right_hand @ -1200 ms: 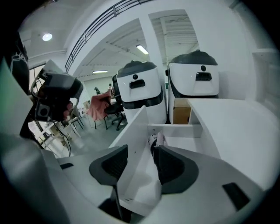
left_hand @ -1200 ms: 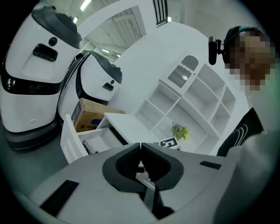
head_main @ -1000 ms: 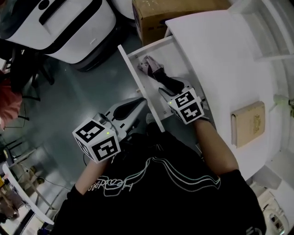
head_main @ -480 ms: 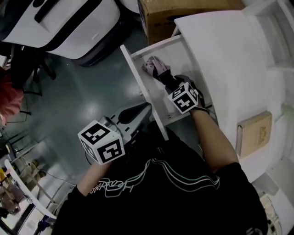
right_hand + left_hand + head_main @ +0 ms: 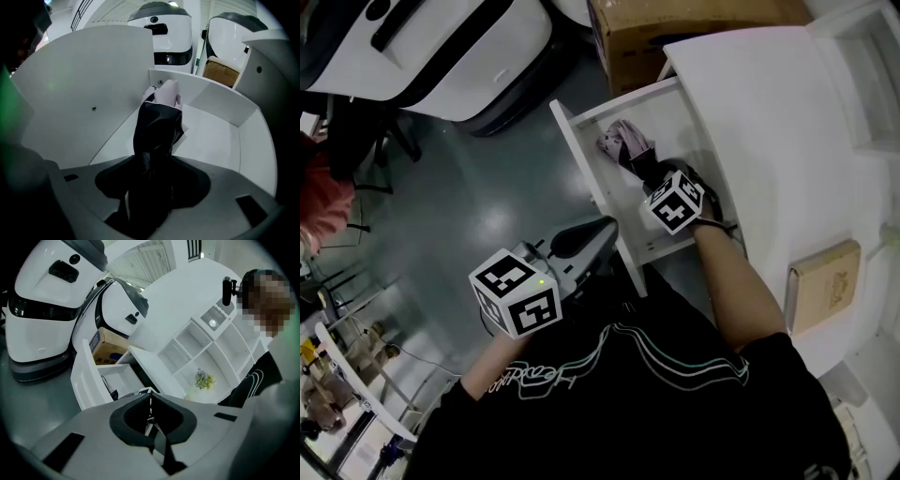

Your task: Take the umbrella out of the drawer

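Head view: the umbrella (image 5: 626, 143) lies in the open drawer (image 5: 581, 164) at upper centre, its near end hidden under the right gripper (image 5: 656, 183).
Left gripper view: the left gripper (image 5: 150, 401) is pressed together, empty.
Right gripper view: the jaws clamp the umbrella's black fabric, which covers their tips.

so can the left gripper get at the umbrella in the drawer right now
Probably not easily. The left gripper sits outside the drawer, beyond its front panel, jaws shut. The right gripper is inside it, clamped on the black end of the umbrella. Only the pink far end looks free.
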